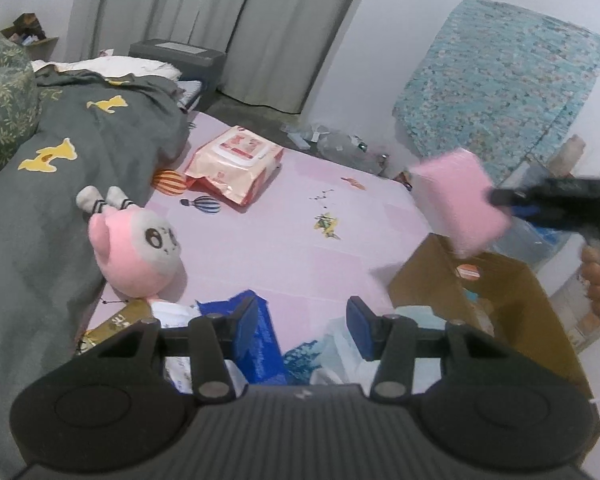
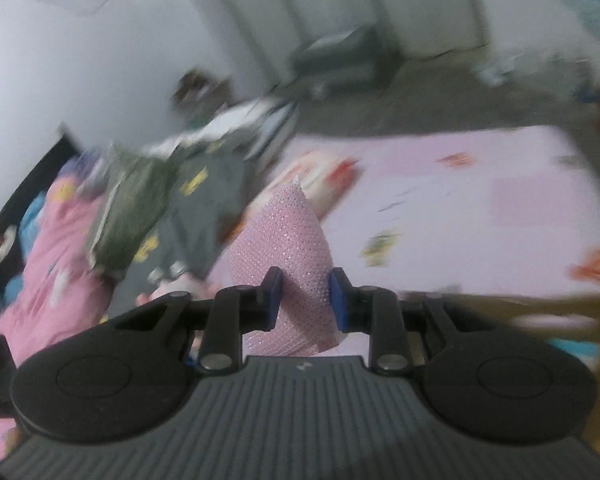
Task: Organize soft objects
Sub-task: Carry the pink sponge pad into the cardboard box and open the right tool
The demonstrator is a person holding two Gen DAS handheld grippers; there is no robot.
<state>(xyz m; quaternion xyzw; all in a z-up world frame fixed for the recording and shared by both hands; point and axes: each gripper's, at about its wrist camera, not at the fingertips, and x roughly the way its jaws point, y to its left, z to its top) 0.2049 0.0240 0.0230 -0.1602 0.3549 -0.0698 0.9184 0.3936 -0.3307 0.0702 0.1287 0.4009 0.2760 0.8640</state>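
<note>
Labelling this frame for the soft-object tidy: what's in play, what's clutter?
In play:
- pink packet held in right gripper
- cardboard box
- plush toy
- left gripper, nothing between its jaws

Clutter:
- wet wipes pack
- grey quilt
- curtain

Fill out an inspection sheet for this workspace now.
Surface: pale pink printed bedsheet, partly covered by a grey quilt with yellow patches.
Job's things: pink textured soft pack held above an open brown cardboard box; pink and grey plush toy lying on the sheet.
Clutter: peach wet-wipes pack, blue packets.
Grippers: right gripper shut on the pack; left gripper open, empty.
Cables: nothing seen.
Surroundings: grey curtains, white wall.
</note>
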